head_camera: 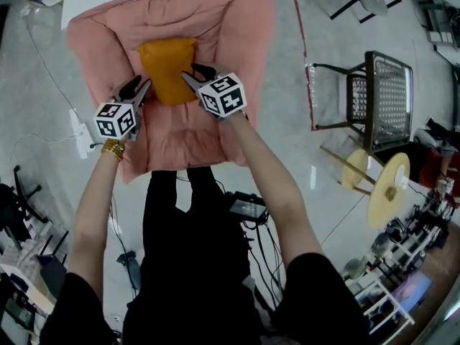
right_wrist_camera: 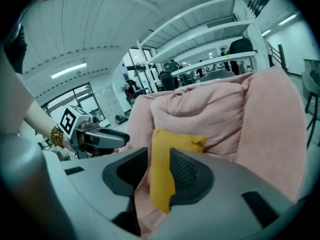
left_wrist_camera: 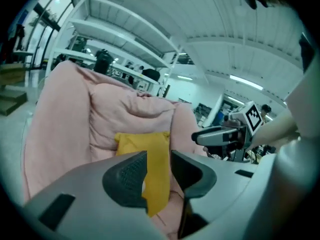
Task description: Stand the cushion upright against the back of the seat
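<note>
No legible text, brand or number anywhere (only square black-and-white markers on the left cube and right cube)

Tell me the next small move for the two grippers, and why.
Probably draw both grippers back off the seat. The cushion already stands upright against its back, and the left gripper and right gripper flank it with jaws apart, gripping nothing.
</note>
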`<state>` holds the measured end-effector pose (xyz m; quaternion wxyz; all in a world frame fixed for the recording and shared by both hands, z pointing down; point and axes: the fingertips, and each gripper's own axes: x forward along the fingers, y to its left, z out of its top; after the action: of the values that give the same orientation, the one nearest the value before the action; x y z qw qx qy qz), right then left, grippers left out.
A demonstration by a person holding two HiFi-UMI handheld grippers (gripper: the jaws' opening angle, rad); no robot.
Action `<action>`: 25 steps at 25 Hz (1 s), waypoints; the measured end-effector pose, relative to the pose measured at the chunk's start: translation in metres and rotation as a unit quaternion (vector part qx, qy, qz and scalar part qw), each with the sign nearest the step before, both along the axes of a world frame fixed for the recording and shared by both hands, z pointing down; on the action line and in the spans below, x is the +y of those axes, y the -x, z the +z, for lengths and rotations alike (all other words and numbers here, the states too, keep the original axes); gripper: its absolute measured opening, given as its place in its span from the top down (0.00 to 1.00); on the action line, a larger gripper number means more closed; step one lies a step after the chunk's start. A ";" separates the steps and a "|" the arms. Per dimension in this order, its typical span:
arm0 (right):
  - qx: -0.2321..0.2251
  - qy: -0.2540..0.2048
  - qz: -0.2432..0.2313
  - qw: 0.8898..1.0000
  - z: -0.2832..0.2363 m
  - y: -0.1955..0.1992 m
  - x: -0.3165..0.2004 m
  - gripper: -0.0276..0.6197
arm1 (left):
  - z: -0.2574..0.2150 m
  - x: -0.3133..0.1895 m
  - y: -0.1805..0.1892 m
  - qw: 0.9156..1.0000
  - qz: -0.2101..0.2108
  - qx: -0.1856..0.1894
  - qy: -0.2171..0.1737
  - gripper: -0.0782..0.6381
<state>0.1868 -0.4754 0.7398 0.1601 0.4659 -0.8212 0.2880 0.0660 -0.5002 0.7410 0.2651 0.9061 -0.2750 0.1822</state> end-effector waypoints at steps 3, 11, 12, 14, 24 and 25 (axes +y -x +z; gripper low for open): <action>0.001 -0.018 -0.036 0.999 -0.029 0.021 0.020 0.76 | -0.032 0.033 -0.026 0.999 0.043 0.002 -0.030 0.71; 0.007 -0.097 -0.074 0.993 -0.100 0.052 0.061 0.86 | -0.108 0.091 -0.051 0.990 0.081 0.009 -0.116 0.84; 0.009 -0.109 -0.073 0.991 -0.110 0.053 0.065 0.87 | -0.118 0.095 -0.050 0.989 0.080 0.010 -0.124 0.84; 0.010 -0.132 -0.069 0.989 -0.130 0.056 0.073 0.88 | -0.137 0.100 -0.045 0.987 0.074 0.012 -0.139 0.84; -0.021 -0.195 -0.026 0.980 -0.207 0.050 0.121 0.88 | -0.214 0.143 -0.014 0.977 0.047 0.020 -0.208 0.85; -0.025 -0.198 -0.018 0.980 -0.211 0.047 0.127 0.88 | -0.219 0.148 -0.009 0.976 0.043 0.022 -0.214 0.85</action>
<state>0.1393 -0.3487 0.5285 0.0493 0.4659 -0.8740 0.1289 0.0751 -0.3522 0.5219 0.0632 0.9565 -0.2624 0.1109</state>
